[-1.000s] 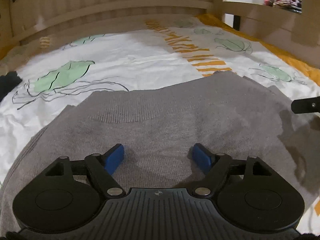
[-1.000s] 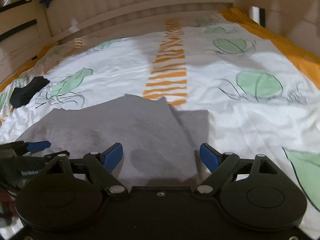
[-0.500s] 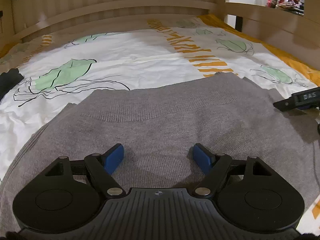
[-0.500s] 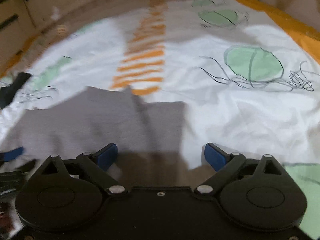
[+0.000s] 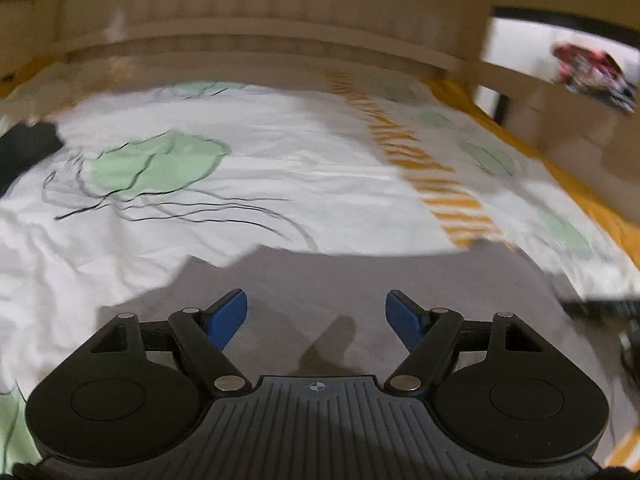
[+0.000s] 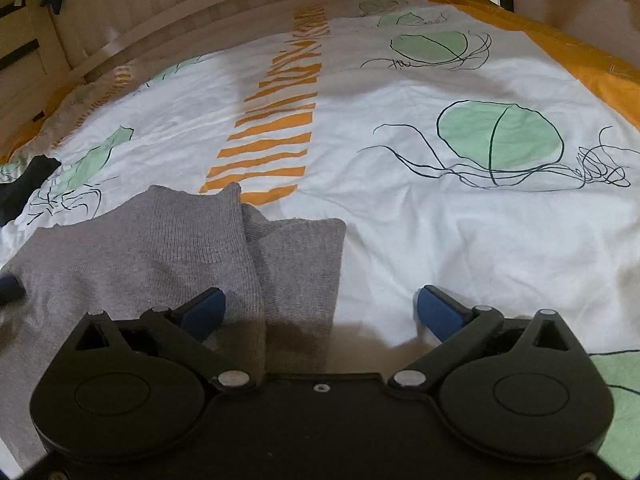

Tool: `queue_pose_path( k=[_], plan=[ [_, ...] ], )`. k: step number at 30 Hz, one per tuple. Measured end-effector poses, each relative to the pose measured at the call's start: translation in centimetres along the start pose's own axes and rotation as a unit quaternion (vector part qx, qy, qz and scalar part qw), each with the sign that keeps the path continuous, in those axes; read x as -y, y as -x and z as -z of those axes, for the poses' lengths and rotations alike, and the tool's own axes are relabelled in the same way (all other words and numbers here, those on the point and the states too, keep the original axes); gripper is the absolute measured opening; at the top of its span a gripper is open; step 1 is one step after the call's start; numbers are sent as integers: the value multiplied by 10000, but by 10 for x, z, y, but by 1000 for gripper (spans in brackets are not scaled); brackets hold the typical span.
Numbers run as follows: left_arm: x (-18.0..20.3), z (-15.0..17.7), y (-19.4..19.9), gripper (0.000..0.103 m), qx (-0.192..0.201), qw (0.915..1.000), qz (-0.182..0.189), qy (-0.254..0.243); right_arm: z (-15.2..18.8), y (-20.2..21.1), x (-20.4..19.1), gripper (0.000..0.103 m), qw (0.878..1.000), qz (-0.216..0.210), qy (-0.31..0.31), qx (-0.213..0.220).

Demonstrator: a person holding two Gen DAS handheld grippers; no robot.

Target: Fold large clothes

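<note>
Right gripper (image 6: pixel 320 312): jaws opening wide, nothing pinched; it has dropped closer to the grey sweater (image 6: pixel 160 248), whose folded sleeve edge is now lying between and just ahead of its fingers.
Left gripper (image 5: pixel 316 316): jaws standing well apart, empty, sliding over the sweater's body; view blurring.
Bedspread (image 6: pixel 400 160): lying flat beneath.
Meaning: probably lining up the next fold's grasp.

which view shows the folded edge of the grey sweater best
The right wrist view: it is sharp, and the grey sweater shows its layered fold beside the strip lying to the right. The left wrist view is motion-blurred and shows only a flat grey expanse, no fold.
</note>
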State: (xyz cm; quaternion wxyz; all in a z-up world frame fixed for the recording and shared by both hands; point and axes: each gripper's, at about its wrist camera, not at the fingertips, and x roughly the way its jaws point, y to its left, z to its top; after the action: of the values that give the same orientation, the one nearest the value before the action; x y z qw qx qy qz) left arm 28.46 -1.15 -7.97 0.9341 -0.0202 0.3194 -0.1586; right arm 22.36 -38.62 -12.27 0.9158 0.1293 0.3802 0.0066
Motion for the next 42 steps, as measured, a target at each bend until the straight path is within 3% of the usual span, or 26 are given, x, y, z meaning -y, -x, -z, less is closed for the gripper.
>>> queue_pose_path(
  k=[4, 5, 7, 12, 16, 23, 29, 31, 35, 42],
  plan=[
    [-33, -3, -32, 78, -465, 9969, -469, 417, 0, 0, 0, 102, 10000, 4, 8, -1],
    [-43, 0, -39, 79, -555, 9959, -370, 607, 1, 1, 0, 102, 10000, 3, 7, 0],
    [-52, 4, -41, 79, -404, 9953, -227, 853, 1, 1, 0, 102, 10000, -13, -12, 3],
    [-36, 1, -37, 80, -377, 9972, -475, 427, 0, 0, 0, 103, 10000, -39, -47, -5],
    [-31, -4, -16, 79, -96, 9954, -576, 759, -1, 2, 3, 103, 9998, -145, -158, -30],
    [13, -7, 40, 80, 563, 9953, 274, 735, -4, 8, 13, 103, 9976, -430, -539, -109],
    [59, 9, 49, 80, 371, 9943, 783, 615, -2, 11, 11, 103, 9973, -493, -525, -165],
    [72, 17, 49, 80, 403, 9953, 722, 505, -1, 12, 11, 103, 9972, -509, -527, -176],
    [95, 28, 48, 79, 645, 9976, 195, 177, 0, 13, 11, 103, 9968, -538, -558, -183],
    [107, 36, 39, 64, 294, 9992, 257, -4, 0, 14, 10, 103, 9966, -563, -571, -186]
  ],
)
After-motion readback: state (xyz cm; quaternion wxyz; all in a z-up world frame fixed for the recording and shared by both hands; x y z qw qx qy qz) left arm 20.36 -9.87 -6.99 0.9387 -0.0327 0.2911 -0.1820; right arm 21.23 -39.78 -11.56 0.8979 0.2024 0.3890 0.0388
